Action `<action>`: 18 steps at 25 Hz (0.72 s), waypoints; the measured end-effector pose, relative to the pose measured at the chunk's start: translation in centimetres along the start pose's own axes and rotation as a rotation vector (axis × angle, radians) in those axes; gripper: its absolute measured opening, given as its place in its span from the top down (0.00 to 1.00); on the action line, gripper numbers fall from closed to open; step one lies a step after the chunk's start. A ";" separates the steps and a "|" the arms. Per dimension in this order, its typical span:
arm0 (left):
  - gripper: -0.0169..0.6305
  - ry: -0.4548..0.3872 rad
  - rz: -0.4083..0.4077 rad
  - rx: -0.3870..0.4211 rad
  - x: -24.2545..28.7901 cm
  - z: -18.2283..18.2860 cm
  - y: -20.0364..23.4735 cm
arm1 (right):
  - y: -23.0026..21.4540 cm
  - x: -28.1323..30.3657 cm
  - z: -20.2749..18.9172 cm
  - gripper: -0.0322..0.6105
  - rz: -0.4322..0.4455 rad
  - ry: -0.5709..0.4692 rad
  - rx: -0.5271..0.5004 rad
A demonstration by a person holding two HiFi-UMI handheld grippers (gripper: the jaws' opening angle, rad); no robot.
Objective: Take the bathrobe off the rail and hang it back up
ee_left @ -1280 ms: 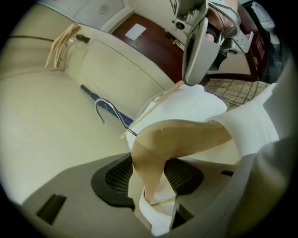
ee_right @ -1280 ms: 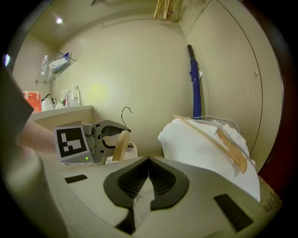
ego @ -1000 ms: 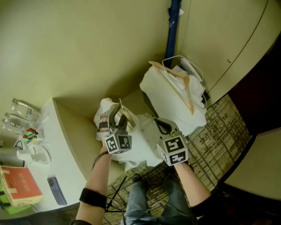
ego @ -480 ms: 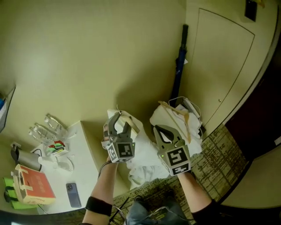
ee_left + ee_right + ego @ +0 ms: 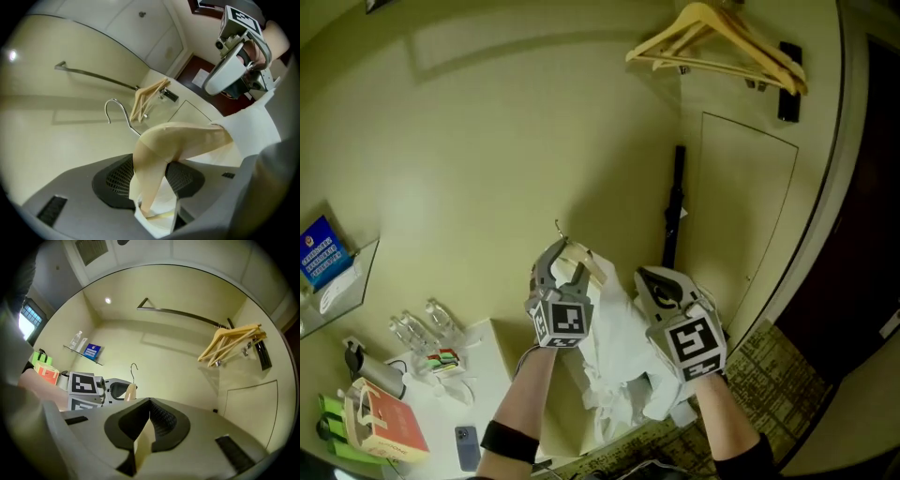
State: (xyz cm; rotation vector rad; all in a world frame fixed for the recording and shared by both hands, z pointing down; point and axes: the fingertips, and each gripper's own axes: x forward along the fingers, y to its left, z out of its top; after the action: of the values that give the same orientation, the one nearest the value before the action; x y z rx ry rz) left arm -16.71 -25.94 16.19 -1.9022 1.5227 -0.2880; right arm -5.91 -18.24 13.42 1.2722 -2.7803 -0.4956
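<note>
- Pale yellow wall (image 5: 487,141) fills the background. A closed door panel (image 5: 741,206) stands to the right, and a dark umbrella (image 5: 675,202) leans in the corner between them.
- White table (image 5: 502,375) sits low on my left and carries bottles (image 5: 422,328). It lies well below the fingers, so only trailing cloth could reach it.
- Bathrobe (image 5: 619,366) is off the rail. It hangs bunched between and beneath the two grippers, draped on a wooden hanger (image 5: 579,258).
- Rail (image 5: 187,314) runs along the wall above and ahead, bare for most of its length. That bare stretch is my open room.
- Spare hangers (image 5: 722,42) crowd the rail's right end. If I drift that way, I judge the hook would snag among them.
- Left gripper (image 5: 562,267) is clenched on the hanger's wooden arm, with robe collar caught underneath.
- Right gripper (image 5: 149,420) is pinched tight on a thin cream fold, which I take for the robe's edge. That hold is slight, so a tug could slip it free and let the robe slide off the hanger's far shoulder.
- Hook (image 5: 117,110) stands free just past the left fingers. A tilted hanger could make it miss the rail.
</note>
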 end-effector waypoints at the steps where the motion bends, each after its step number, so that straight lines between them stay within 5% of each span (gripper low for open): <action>1: 0.65 -0.020 0.001 0.003 0.5 1.5 0.8 | -0.6 -0.2 1.5 0.92 -0.005 -0.012 -0.009; 8: 0.65 -0.109 0.021 0.005 4.2 10.7 6.1 | -3.8 -1.2 11.7 0.92 -0.039 -0.105 -0.125; 18: 0.65 -0.205 0.025 0.029 8.9 22.4 13.2 | -2.5 -1.5 23.4 0.92 0.008 -0.203 -0.211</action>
State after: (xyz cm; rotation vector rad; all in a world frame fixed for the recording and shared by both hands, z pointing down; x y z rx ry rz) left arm -11.97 -27.26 -10.83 -1.8282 1.3968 -0.1000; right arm -7.11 -12.33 -9.39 1.2258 -2.7935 -0.9396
